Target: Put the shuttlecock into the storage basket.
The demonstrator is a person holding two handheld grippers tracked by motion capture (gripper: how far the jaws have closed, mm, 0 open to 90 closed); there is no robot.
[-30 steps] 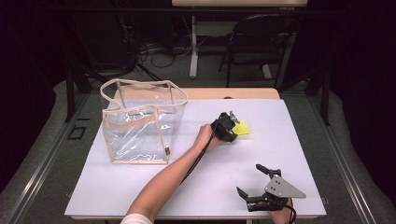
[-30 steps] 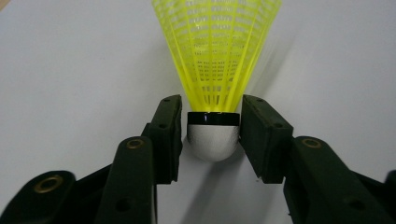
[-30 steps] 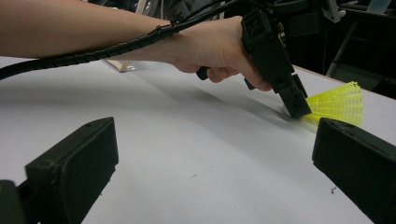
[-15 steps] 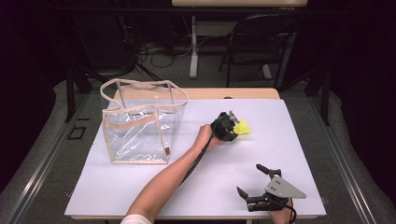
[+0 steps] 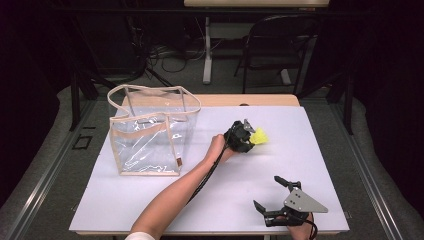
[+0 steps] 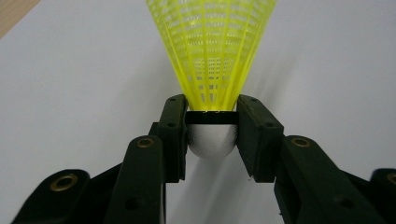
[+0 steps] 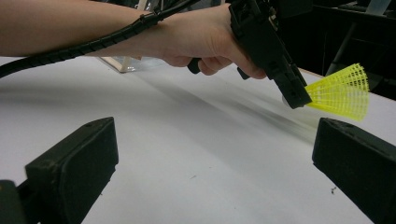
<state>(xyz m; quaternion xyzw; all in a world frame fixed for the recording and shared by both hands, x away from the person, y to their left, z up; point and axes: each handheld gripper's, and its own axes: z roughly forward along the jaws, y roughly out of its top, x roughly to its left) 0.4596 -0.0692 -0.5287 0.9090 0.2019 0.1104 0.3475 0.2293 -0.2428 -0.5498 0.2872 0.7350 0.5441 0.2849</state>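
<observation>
clear tote bag (image 5: 150, 135) stands upright at the left of the white table (image 5: 165, 200), mouth open to the top, two soft handles arching over the rim. nothing seen inside it. risk here: walls are thin and floppy, and a handle crosses the opening, so anything lowered in could catch on a strap or push the bag over.

centre: left gripper (image 5: 248, 135) reaches out from the person's forearm (image 5: 175, 200), well apart from the bag. in the left gripper view its jaws have just finished closing and now clamp the white cork nose of the yellow shuttlecock (image 6: 212, 70), one pad on each side, mesh skirt fanning away past the tips. in the right gripper view the shuttlecock (image 7: 340, 91) sits low over the table; i cannot tell if the skirt touches it. the grip is on the rounded cork only, near its edge; judged likely to pivot or squirt out if the hand swings fast or the skirt drags on the table. squeezing further up would crush the plastic mesh.

right: right gripper (image 5: 274, 196) rests at the near edge of the table, jaws spread wide, holding nothing. risk is small, though its cable and the left one could snag on a crossing move.
</observation>
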